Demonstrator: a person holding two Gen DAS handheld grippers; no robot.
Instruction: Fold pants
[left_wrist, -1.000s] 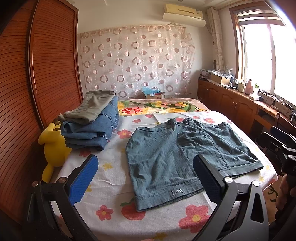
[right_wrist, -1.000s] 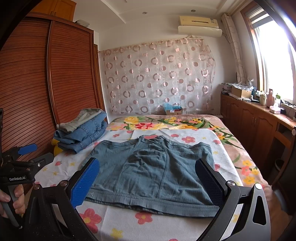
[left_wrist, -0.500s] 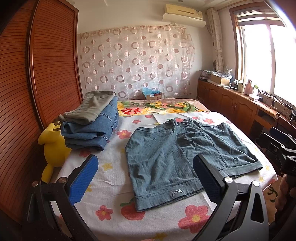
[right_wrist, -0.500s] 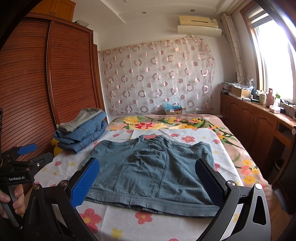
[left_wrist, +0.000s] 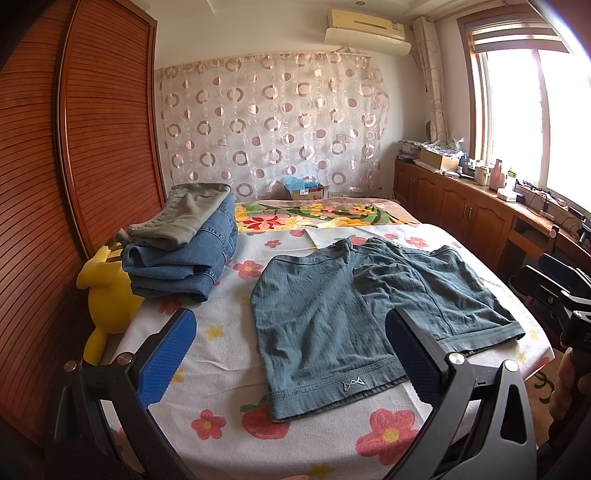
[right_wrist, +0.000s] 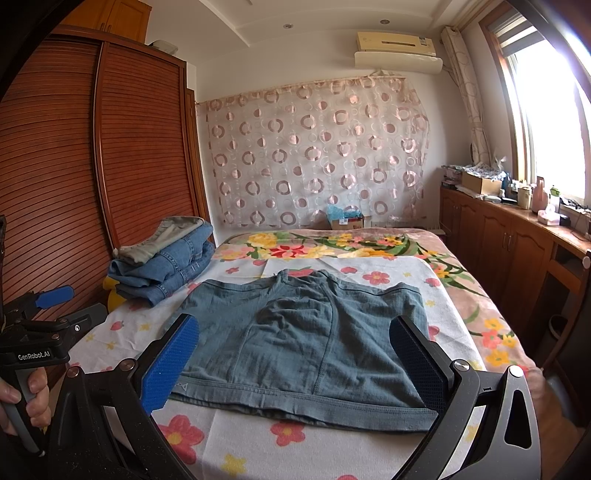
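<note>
A pair of grey-blue shorts (left_wrist: 340, 314) (right_wrist: 306, 339) lies spread flat on the flower-print sheet, waistband toward me. My left gripper (left_wrist: 291, 354) hovers open above the near left part of the bed, nothing between its blue pads. My right gripper (right_wrist: 295, 362) is open too, held above the waistband edge. Each gripper shows at the edge of the other's view: the right gripper body (left_wrist: 554, 291) and the left gripper body (right_wrist: 40, 332), gripped by a hand (right_wrist: 26, 395).
A stack of folded jeans and khaki pants (left_wrist: 184, 251) (right_wrist: 166, 258) sits at the bed's left, by a yellow plush toy (left_wrist: 107, 295) and the slatted wardrobe (left_wrist: 74, 147). Wooden cabinets (right_wrist: 498, 240) with clutter run along the right, under the window. A cardboard box (right_wrist: 347, 221) lies beyond the bed.
</note>
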